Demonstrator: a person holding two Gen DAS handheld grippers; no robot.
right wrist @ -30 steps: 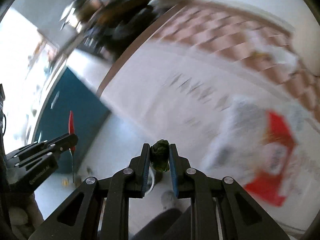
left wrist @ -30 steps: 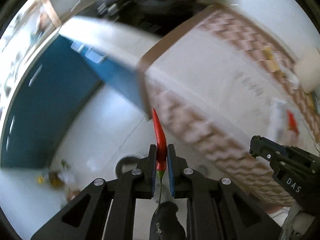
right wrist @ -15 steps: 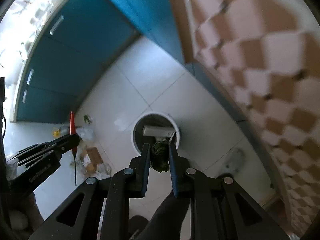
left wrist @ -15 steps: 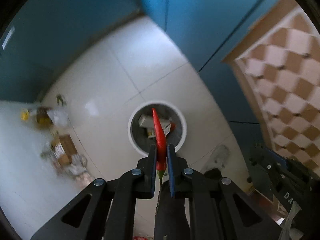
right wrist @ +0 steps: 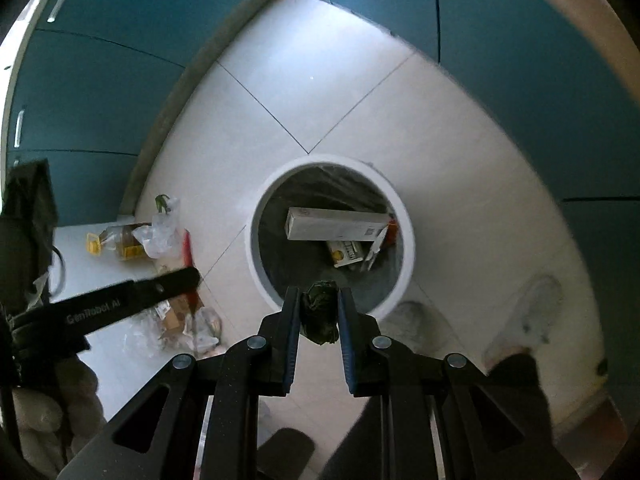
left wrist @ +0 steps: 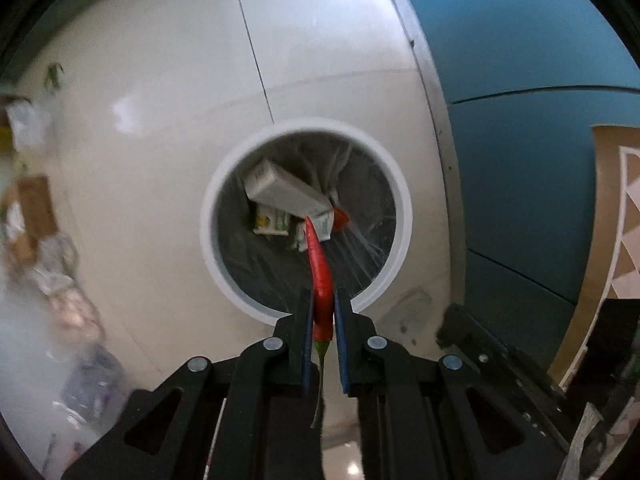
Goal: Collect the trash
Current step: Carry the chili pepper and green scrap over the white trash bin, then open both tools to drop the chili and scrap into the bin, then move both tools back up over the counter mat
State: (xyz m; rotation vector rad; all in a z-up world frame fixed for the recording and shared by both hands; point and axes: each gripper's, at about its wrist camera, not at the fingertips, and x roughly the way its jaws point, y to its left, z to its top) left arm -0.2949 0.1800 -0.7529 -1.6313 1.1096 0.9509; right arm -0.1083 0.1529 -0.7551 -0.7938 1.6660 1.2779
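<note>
Left wrist view looks straight down: the left gripper [left wrist: 322,300] has its 2 fingers clamped on a red chili pepper [left wrist: 320,276], whose tip points out over the mouth of the round white trash bin [left wrist: 208,216] while its green stem trails back between the jaws. The bin's rim forms a full ring; its near edge lies just under the fingertips, so the pepper's tip sits inside the ring. A long white carton [left wrist: 286,194] lies across the bin's clear-plastic-lined inside, with smaller packages beneath it. Pale floor tiles [left wrist: 160,80] spread openly to the far side and left of the bin; on the right, the blue cabinet front [left wrist: 520,140] and its grey plinth run close past the rim.

Right wrist view shows the right gripper [right wrist: 319,308] pinching a dark green crumpled wad [right wrist: 320,316], held over the near edge of the same bin [right wrist: 406,240]. The white carton [right wrist: 336,229] spans the bin's interior. At the left, the left gripper [right wrist: 176,282] shows with the red pepper [right wrist: 187,246] beside it. Beyond it a heap of floor litter [right wrist: 136,240], including a yellow oil bottle and plastic wrap, sits near the bin's left side. Open tile lies beyond and right of the rim.
</note>
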